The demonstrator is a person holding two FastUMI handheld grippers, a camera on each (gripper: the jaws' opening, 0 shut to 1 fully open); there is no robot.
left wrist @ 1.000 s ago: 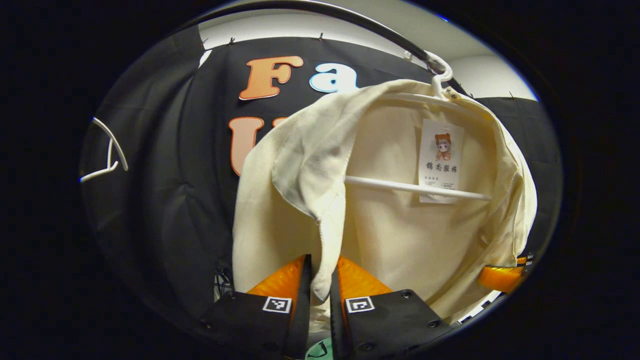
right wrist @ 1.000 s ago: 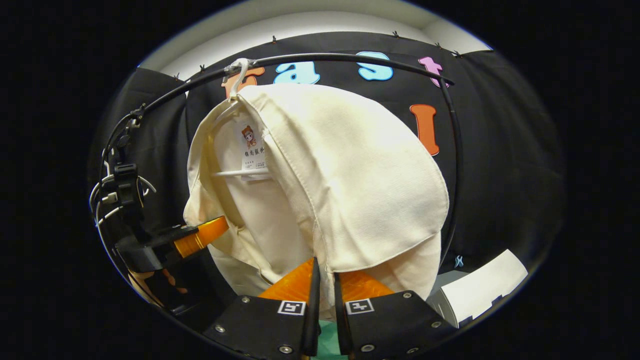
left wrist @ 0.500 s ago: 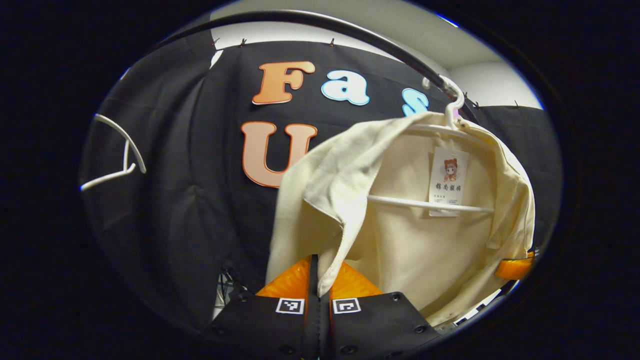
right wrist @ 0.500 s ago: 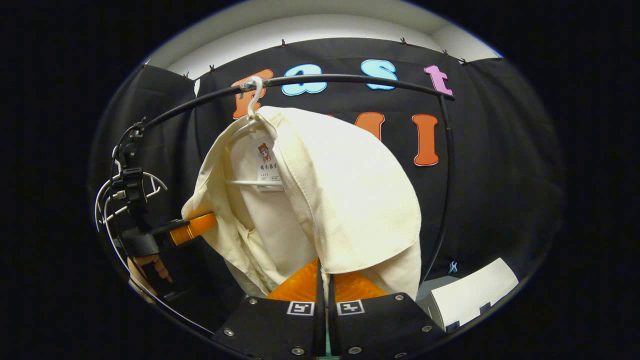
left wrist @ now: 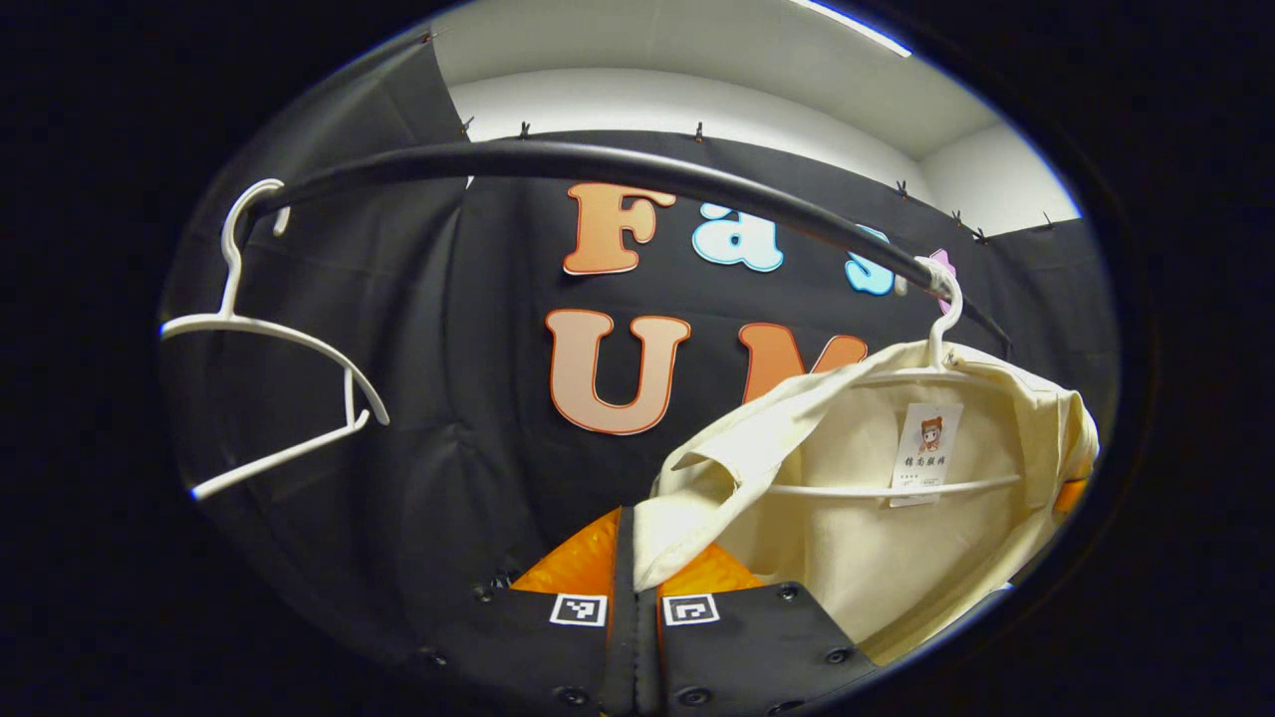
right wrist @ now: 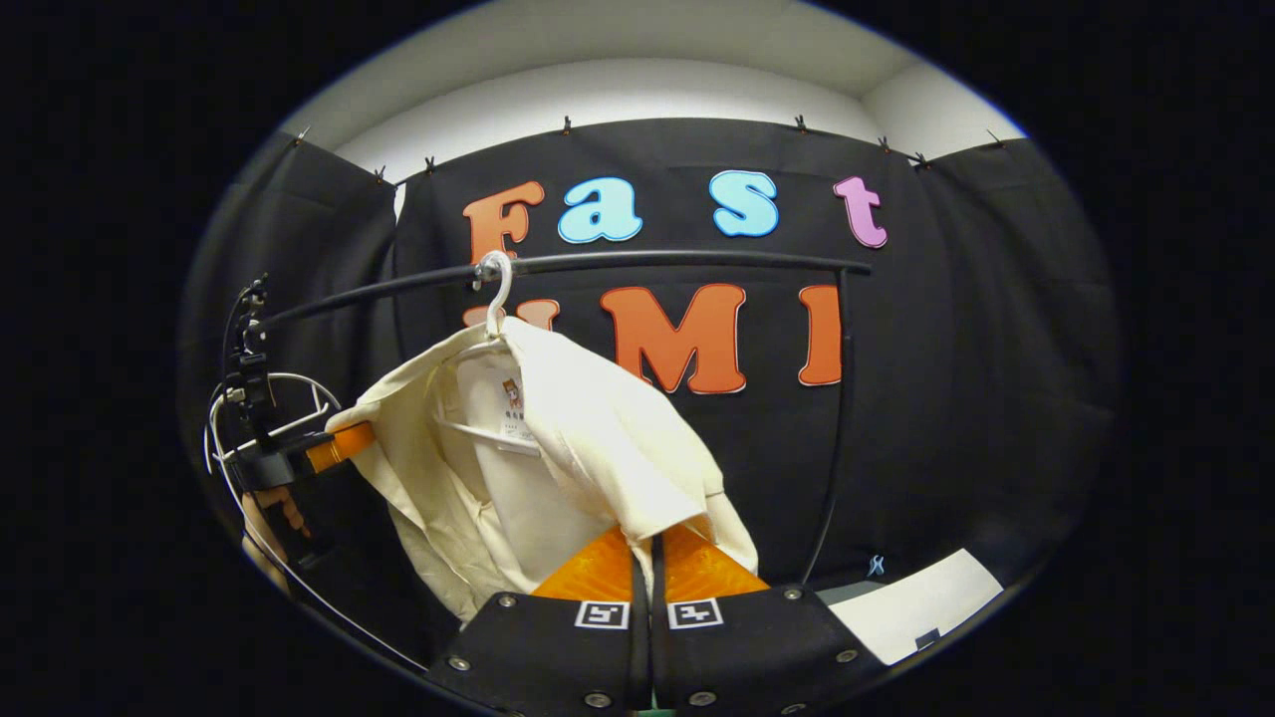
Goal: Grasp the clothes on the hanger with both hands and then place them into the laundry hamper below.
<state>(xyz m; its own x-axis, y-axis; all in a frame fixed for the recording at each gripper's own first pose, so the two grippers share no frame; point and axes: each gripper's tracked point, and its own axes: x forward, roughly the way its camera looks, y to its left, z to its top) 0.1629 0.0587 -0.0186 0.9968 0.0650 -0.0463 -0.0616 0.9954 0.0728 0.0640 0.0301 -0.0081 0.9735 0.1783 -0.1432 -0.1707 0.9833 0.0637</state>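
The cream shirt [right wrist: 598, 448] is hanging on a white hanger [right wrist: 493, 289] from the black rail [right wrist: 697, 263]. The left claw [left wrist: 635, 558] and the right claw [right wrist: 649, 558] are each closing tightly on one front edge of it.
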